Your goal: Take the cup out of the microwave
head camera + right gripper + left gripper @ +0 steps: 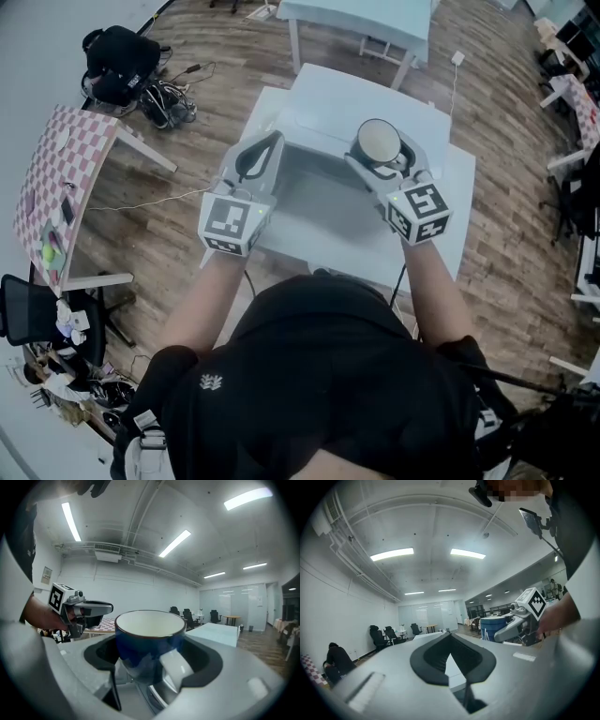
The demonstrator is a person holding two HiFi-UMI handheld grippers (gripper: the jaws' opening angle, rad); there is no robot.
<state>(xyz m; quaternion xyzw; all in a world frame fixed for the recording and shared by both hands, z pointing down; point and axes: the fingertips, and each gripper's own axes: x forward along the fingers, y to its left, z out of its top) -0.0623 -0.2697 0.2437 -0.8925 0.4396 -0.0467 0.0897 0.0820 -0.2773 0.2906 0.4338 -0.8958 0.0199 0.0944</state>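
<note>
A dark blue cup [377, 138] with a white inside and a white handle hangs above a white box-shaped appliance [323, 94] on the white table [457, 202]. My right gripper [384, 150] is shut on it. In the right gripper view the cup [147, 637] sits upright between the black pads [206, 660], handle toward the camera. At the same height to its left, my left gripper [274, 139] is shut with nothing in it; its fingertips [450, 633] meet. Each gripper shows in the other's view: right gripper [520, 618], left gripper [77, 609].
A pink checked table [61, 178] stands at the left, with a black bag [117, 61] and cables [169, 103] on the wooden floor behind it. Another white table [361, 19] is at the back. A black office chair [28, 309] is at lower left.
</note>
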